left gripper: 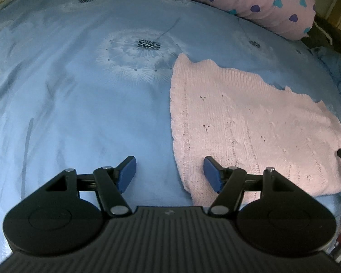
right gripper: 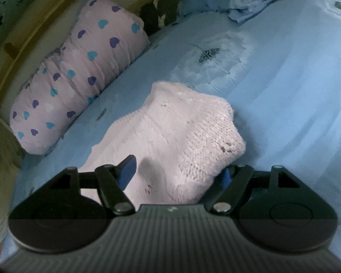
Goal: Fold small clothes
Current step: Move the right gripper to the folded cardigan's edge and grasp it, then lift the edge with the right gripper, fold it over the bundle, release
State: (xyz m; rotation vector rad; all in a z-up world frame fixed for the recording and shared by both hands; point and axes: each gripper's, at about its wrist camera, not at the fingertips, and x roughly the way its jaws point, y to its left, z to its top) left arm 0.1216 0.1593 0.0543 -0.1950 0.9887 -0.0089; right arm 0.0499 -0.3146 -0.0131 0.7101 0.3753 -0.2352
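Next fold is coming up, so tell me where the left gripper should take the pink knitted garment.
Grip the pink knitted garment at its near left corner, coming in low from the left over the blue dandelion-print bedsheet. That edge lies flat and free, right ahead of the open left gripper. The right gripper is open around the bunched opposite side.

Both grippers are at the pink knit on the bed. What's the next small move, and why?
Probably shut the right gripper on the pink knit: its jaws stand open with a raised bunch of the fabric between them, ungripped. The left gripper is also open, straddling the knit's left edge over the blue bedsheet, so it could close next for a two-handed fold.
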